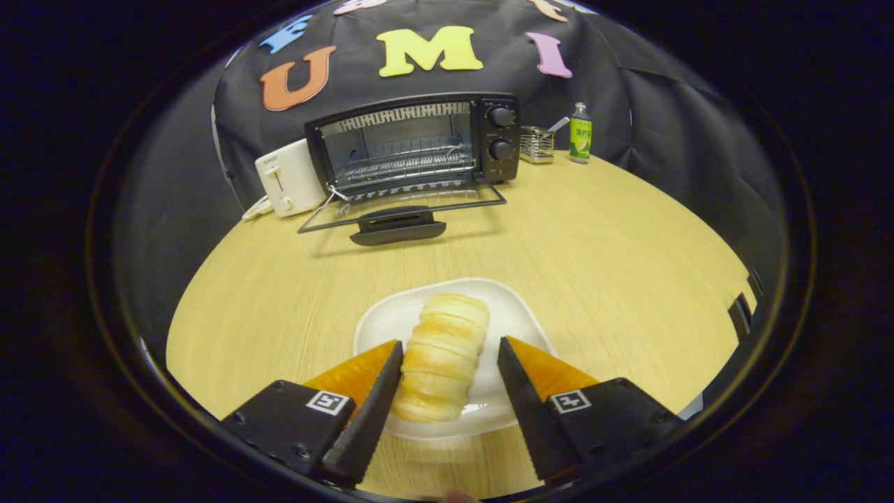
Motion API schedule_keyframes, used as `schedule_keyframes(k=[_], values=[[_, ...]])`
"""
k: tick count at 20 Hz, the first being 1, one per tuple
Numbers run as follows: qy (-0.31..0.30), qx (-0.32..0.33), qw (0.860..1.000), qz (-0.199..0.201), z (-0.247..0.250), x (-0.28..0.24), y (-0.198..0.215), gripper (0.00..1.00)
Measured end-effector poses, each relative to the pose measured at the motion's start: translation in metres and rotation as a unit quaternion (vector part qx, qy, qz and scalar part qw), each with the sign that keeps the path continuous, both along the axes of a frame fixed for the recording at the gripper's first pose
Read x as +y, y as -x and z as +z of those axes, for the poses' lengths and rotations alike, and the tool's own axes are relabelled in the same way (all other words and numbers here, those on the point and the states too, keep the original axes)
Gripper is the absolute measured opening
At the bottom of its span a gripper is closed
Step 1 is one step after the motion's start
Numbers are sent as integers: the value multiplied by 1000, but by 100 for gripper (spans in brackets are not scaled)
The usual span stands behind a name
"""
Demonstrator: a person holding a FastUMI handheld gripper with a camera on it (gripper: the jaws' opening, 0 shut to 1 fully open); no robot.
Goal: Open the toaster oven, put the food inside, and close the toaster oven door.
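A: What is being done up close?

B: The gripper (450,360) is being held spread wide over a white plate (517,321). A long ridged bread roll (443,356) is lying on the plate, right between the two fingers. One finger is looking as if it is touching the roll's side; the other is being kept apart. So nothing is being squeezed yet.

A: Why is it being held that way?

B: Probably so the roll can be pinched from both sides and lifted. That looks like the next step.

A: And farther off?

B: Bare wooden table (614,258) is lying beyond the plate. Past that, the toaster oven (412,143) is standing with its glass door (401,202) already folded down flat, so the wire rack inside is being left ready for the food.

A: What is being kept around it?

B: A white toaster (286,178) is sitting just beside it on one side. On the other, a small wire basket (536,144) and a green bottle (580,133) are standing near the wall.
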State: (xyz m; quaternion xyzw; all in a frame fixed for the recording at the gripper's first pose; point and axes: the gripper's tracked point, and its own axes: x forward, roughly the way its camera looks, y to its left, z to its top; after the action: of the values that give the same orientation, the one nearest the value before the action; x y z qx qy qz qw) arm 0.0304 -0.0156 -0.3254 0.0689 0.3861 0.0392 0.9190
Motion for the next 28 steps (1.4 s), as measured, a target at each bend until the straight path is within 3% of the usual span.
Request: schedule_keyframes(k=[1, 5, 7, 12, 17, 23, 28], values=[[-1, 2, 1000, -2, 0, 0, -1, 73], [-34, 4, 999, -19, 4, 2, -1, 42], [-51, -6, 998, -25, 18, 1, -4, 36], [-85, -63, 994, -26, 79, 4, -38, 34], [-139, -97, 985, -27, 117, 33, -104, 34], [-209, -84, 971, -78, 110, 58, -201, 34], [-225, -73, 965, -117, 81, 64, -270, 34]])
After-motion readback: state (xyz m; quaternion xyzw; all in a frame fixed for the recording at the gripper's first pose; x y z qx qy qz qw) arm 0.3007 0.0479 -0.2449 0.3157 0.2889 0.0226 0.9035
